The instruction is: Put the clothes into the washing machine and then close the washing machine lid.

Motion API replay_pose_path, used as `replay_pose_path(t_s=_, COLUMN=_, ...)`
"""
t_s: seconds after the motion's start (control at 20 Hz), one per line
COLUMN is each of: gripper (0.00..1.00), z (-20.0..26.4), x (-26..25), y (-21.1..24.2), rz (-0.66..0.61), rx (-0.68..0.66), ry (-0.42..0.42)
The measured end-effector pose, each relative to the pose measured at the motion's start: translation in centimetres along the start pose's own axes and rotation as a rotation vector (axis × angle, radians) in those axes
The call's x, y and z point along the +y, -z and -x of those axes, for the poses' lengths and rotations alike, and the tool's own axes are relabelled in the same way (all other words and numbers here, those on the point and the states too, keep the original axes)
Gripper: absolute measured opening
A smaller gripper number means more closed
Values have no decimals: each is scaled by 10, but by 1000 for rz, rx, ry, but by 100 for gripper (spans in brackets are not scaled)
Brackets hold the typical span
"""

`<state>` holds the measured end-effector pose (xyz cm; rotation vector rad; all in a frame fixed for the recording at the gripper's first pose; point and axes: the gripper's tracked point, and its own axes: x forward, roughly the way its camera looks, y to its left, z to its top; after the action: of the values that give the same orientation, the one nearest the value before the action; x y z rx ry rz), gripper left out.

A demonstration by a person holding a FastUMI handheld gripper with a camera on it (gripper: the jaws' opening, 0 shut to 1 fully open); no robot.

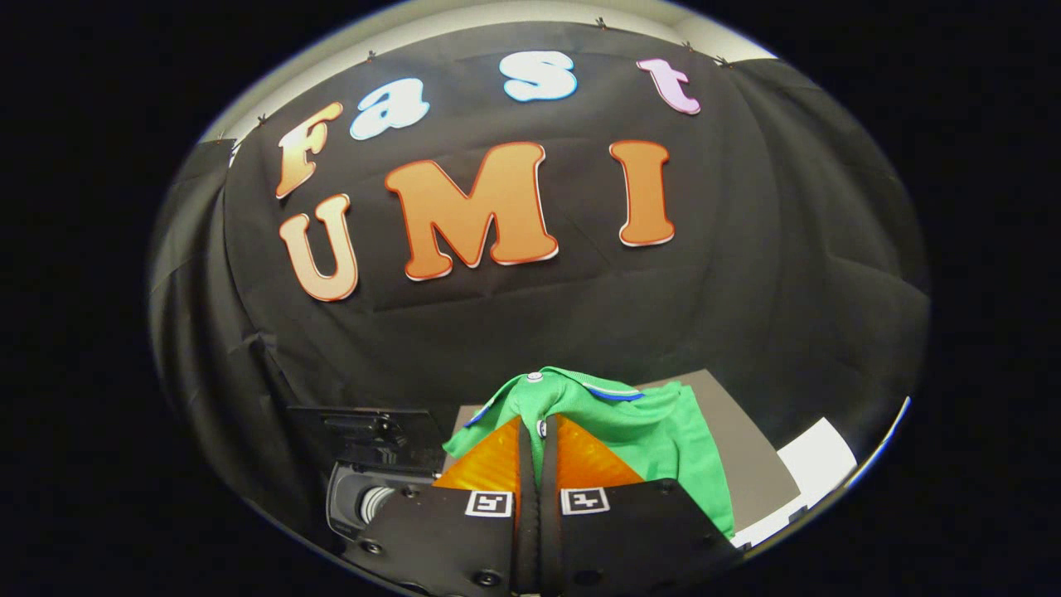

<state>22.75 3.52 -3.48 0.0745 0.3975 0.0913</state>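
Fingers pinched together on green shirt [655,423], gripper [537,427] raised level.

At the bottom centre of the frame the tool [537,431] shows as two wedge-shaped fingers that taper to narrow tips and carry a fine ribbed texture on their faces. They stand pressed close, with a thin strip of green fabric in the dark slit between them. Behind them sit two glossy black housing blocks, each bearing a small square black-and-white marker near its inner corner. Round dark screws dot the blocks' lower edges.
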Motion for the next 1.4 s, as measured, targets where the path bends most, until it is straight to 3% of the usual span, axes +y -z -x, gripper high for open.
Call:
replay_pose_path(t_s=0.45, gripper=8, z=41, x=70, y=-26, rz=61, rx=-93, ry=-81)
replay_pose_path(t_s=0.6, gripper=8, z=45, x=109, y=-30, rz=68, rx=-121, ry=-142)
replay_pose_path(t_s=1.1, gripper=8, z=36, x=240, y=0, rz=91, rx=-67, ry=-318)
replay_pose_path(t_s=1.4, gripper=8, z=21, x=305, y=19, rz=129, rx=-43, ry=-383)
